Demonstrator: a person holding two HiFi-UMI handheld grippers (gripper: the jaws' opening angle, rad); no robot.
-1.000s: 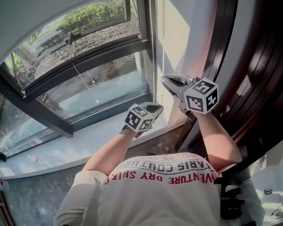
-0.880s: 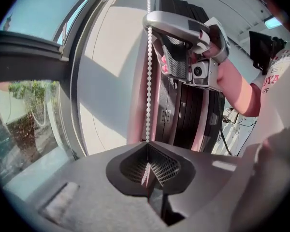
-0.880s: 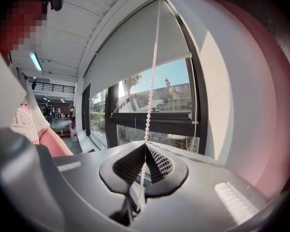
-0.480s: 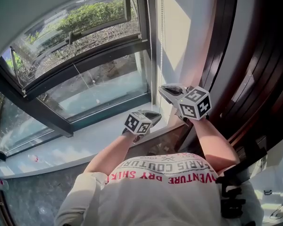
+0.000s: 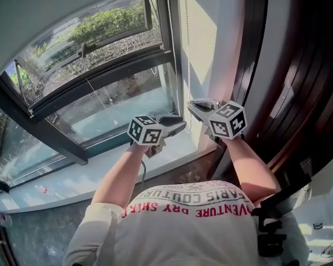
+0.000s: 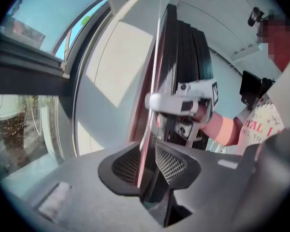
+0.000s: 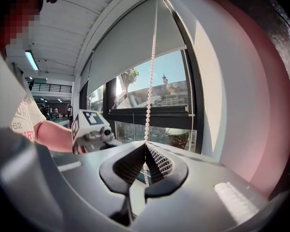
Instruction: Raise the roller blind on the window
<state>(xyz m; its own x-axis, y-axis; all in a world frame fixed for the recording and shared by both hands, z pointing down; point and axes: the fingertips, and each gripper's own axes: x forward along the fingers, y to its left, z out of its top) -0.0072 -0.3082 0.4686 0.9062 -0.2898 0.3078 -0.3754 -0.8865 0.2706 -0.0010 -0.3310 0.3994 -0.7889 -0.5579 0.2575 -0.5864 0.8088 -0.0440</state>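
Right gripper [image 7: 146, 148]: jaws pinched tight on the bead chain [image 7: 150, 91], which runs straight up from the pads. Left gripper [image 6: 146, 149]: jaws have just been opening and are now spread. A blurred white strand of chain drops into the gap, and the pads are not pressing it.

Per view:
- Right gripper view is the only one showing the roller blind [image 7: 130, 42] plainly. It is grey and lowered over the upper part of the window [image 7: 171, 88], with bare glass below. The left gripper sits off to the left there, its marker cube facing the camera.
- Left gripper view looks the other way: sunlit wall [image 6: 111, 71], dark ribbed panel [image 6: 188, 57], and the right gripper just ahead, above its own jaws.
- Head view gives the layout. Both grippers are side by side at the window's right edge, the right one higher in frame, with the chain hanging at its tips and a white sill [image 5: 83, 170] beyond.

Writing: red print on the white shirt [image 5: 194, 226], upside down in head view. "VENTURE DRY SHIR" is readable (the rest is too warped).
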